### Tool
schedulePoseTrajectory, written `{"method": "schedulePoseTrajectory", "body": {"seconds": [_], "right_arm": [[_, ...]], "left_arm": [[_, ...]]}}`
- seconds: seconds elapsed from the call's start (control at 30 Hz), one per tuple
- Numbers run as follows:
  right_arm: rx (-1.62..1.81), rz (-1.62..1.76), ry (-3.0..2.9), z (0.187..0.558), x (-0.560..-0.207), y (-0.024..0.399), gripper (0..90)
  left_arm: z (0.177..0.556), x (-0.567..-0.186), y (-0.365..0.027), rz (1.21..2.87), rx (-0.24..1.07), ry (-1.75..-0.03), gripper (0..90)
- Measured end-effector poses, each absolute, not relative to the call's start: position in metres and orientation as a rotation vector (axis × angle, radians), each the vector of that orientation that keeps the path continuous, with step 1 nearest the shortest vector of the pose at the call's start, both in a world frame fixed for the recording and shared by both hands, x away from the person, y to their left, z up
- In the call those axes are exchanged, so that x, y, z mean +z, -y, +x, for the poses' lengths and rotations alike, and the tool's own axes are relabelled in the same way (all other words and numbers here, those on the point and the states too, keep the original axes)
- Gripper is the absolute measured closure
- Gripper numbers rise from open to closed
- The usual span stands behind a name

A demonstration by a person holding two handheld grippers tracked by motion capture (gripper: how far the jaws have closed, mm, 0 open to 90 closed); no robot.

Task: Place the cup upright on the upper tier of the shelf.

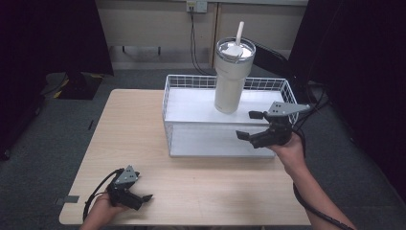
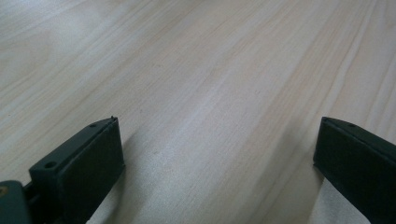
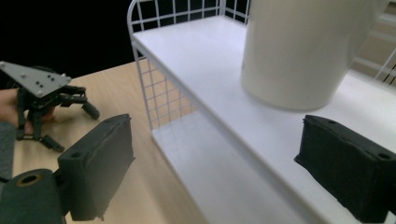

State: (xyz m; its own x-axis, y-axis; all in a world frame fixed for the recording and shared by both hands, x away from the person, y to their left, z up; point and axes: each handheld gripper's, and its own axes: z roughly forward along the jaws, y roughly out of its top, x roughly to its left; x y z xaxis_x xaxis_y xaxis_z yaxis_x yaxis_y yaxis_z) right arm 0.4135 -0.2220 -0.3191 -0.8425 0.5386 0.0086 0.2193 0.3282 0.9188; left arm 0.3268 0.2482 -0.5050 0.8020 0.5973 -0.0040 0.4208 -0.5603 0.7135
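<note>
At the near left corner of the wooden table (image 1: 143, 129), the left gripper (image 1: 143, 197) rests low over the bare boards, held by the person's left hand (image 1: 103, 208). Its jaws stand wide apart with nothing between them; the left gripper view shows pale wood grain between the two black pads. A black cable loops from it toward the table edge.

Moving right, a white wire rack (image 1: 191, 82) with two stepped shelves takes up the far middle of the table. Its wire rim rises along the left side and the back. On the upper shelf stands a tall white tumbler (image 1: 231, 81), upright, with a clear lid and a white straw (image 1: 239, 32) poking up.

Further right, the right gripper (image 1: 250, 125) hovers over the rack's right front part, just near the tumbler's base but apart from it. Its jaws are spread wide and hold nothing. In the right gripper view the tumbler (image 3: 303, 51) sits ahead, between the line of the pads, on the upper shelf, with the step's edge running across below it.
</note>
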Motion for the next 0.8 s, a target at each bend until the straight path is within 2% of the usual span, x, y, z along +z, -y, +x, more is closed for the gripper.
{"method": "schedulePoseTrajectory", "body": {"seconds": [0.37, 0.8], "right_arm": [[1.515, 0.689, -2.354, 0.386, -0.372, 0.233, 9.4], [1.526, 0.714, -2.410, 0.371, -0.421, 0.237, 9.5]], "left_arm": [[0.327, -0.505, -0.248, 2.247, 0.309, -0.748, 0.9], [0.327, -0.505, -0.248, 2.248, 0.309, -0.749, 0.9]]}}
